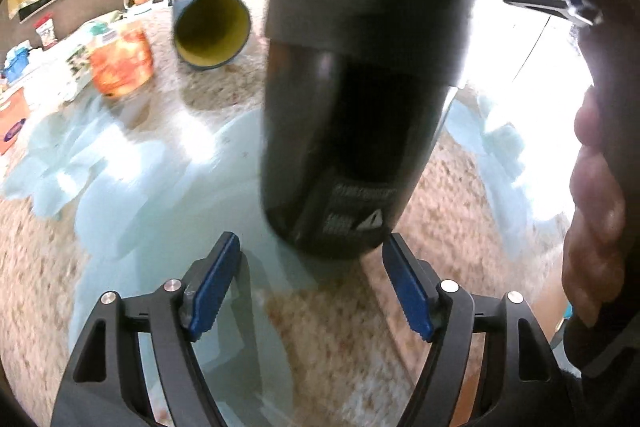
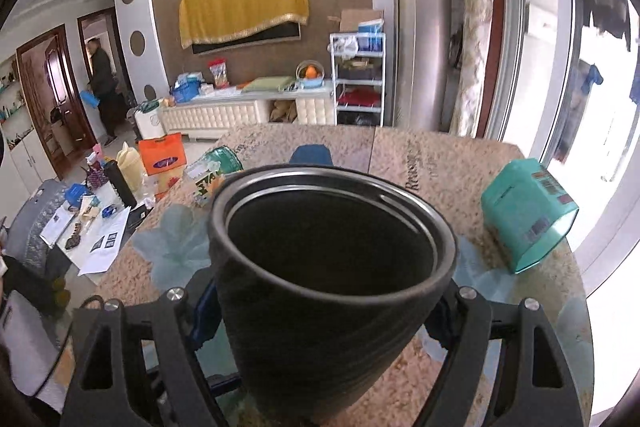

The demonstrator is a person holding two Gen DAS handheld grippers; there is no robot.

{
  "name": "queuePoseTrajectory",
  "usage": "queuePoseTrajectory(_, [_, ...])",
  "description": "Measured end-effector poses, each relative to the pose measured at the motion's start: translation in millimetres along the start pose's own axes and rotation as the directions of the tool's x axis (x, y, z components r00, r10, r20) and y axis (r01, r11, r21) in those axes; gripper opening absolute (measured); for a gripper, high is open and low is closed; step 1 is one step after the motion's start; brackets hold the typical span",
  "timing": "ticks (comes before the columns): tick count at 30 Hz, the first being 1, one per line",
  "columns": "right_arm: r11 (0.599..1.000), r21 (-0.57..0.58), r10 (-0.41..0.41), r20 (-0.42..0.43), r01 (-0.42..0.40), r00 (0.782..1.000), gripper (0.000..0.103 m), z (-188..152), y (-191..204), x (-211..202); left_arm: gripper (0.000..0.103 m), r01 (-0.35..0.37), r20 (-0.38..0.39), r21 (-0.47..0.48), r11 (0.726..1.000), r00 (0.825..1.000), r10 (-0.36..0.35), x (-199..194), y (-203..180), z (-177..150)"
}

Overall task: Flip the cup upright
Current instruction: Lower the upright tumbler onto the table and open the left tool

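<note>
Gripping the black cup [image 2: 320, 291] between its two fingers, the right gripper [image 2: 320, 311] has its jaws closed against the cup's lower wall, one on each side. The cup stands mouth-up in that view, its dark inside showing no contents, a stepped rim running round the opening. Its base lies below the fingers, over the speckled table [image 2: 440, 163], and whether it touches the top cannot be told.

Ahead and to the right of the right gripper a teal box [image 2: 528, 215] lies on its side on the table, barcode label up, open end turned toward the window. Ahead and to the left, near the table's edge, a green-lidded container [image 2: 222, 157] rests tilted. What either one holds cannot be seen.

Seen from the left wrist, the same cup [image 1: 360, 107] fills the middle of the picture, blurred, its printed bottom end [image 1: 352, 219] hanging just ahead of the left gripper [image 1: 312, 287]. That gripper's blue-padded fingers [image 1: 212, 291] stand spread wide with nothing between them, above the glassy pale-blue patch of the table. Far ahead and to its left a blue cup [image 1: 212, 31] with a yellow inside lies on its side, mouth facing the camera and empty. Further left sits an orange container [image 1: 120, 59], too blurred to read.
</note>
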State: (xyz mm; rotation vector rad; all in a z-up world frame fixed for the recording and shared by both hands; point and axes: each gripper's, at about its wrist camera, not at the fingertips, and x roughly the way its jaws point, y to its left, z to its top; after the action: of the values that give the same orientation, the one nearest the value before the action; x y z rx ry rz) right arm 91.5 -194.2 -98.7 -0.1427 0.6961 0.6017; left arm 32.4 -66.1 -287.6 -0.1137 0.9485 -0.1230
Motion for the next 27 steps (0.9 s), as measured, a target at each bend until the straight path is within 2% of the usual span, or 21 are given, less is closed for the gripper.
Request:
queuePoseTrajectory(6, [0.999, -0.02, -0.04, 0.067, 0.042, 0.997, 0.081, -7, 6, -4, 0.077, -0.052, 0.028, 0.042, 0.998, 0.998, 0.051, -5, 14, -25])
queuePoseTrajectory(8, [0.999, -0.009, -0.046, 0.084, 0.047, 0.995, 0.097, -8, 6, -3, 0.077, -0.063, 0.035, 0.056, 0.996, 0.997, 0.061, -6, 7, -33])
queuePoseTrajectory(10, [0.998, -0.001, -0.055, 0.1, 0.055, 0.994, 0.103, -11, 5, -3, 0.077, -0.071, 0.043, 0.076, 0.995, 0.997, 0.067, -19, 1, -32])
queuePoseTrajectory(11, [0.999, 0.003, -0.053, 0.104, 0.053, 0.993, 0.103, -12, 4, -4, 0.078, -0.077, 0.047, 0.082, 0.994, 0.996, 0.073, -28, -7, -20])
queuePoseTrajectory(13, [0.999, 0.003, -0.037, 0.1, 0.037, 0.994, 0.103, -12, 4, -1, 0.078, -0.081, 0.056, 0.096, 0.992, 0.996, 0.076, -35, -14, -17])
queuePoseTrajectory(19, [0.999, 0.017, -0.048, 0.119, 0.046, 0.992, 0.103, -13, 1, 1, 0.082, -0.096, 0.066, 0.097, 0.991, 0.994, 0.09, -38, -14, -38])
queuePoseTrajectory(27, [0.998, 0.032, -0.062, 0.16, 0.057, 0.985, 0.103, -16, 0, -8, 0.083, -0.087, 0.068, 0.053, 0.995, 0.994, 0.084, -55, -1, -44])
